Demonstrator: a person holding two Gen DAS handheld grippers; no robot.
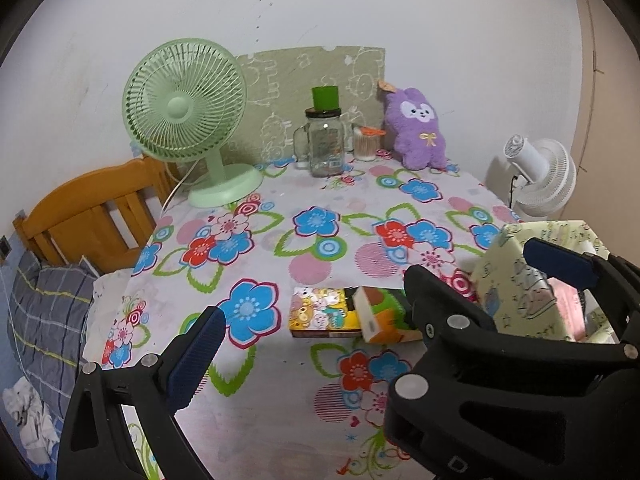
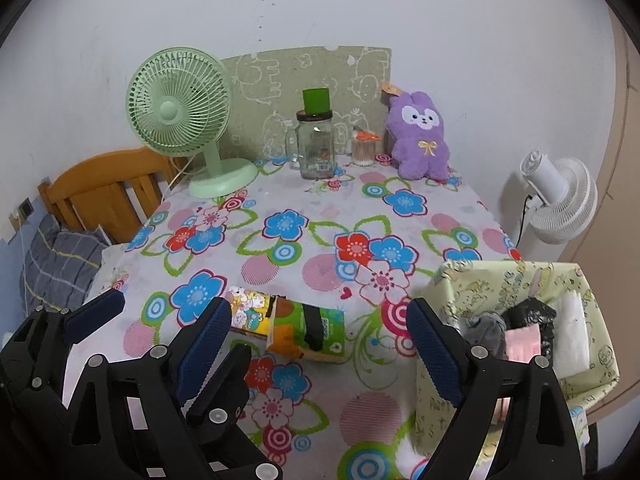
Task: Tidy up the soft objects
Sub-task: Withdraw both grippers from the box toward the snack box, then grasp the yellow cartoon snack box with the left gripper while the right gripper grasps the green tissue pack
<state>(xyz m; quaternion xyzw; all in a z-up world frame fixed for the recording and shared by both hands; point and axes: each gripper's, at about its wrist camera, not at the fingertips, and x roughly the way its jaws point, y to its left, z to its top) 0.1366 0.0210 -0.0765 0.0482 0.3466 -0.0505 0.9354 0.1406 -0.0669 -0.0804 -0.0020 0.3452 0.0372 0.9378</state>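
A purple plush bunny (image 1: 418, 130) sits upright at the table's far edge against the wall; it also shows in the right wrist view (image 2: 420, 140). A pale yellow fabric bin (image 2: 520, 320) stands at the table's near right corner and holds grey, black, pink and white soft items. The bin also shows in the left wrist view (image 1: 520, 280). Two tissue packs (image 2: 288, 322) lie mid-table, one yellow, one green-orange. My left gripper (image 1: 312, 340) is open and empty above the near table. My right gripper (image 2: 320, 340) is open and empty, its right finger beside the bin.
A green desk fan (image 1: 188, 120) stands at the back left. A glass jar with a green cup on top (image 1: 326, 140) and a cotton swab pot (image 1: 366, 144) stand at the back. A white fan (image 2: 556, 200) stands off the table's right. A wooden bed frame (image 1: 88, 216) is on the left.
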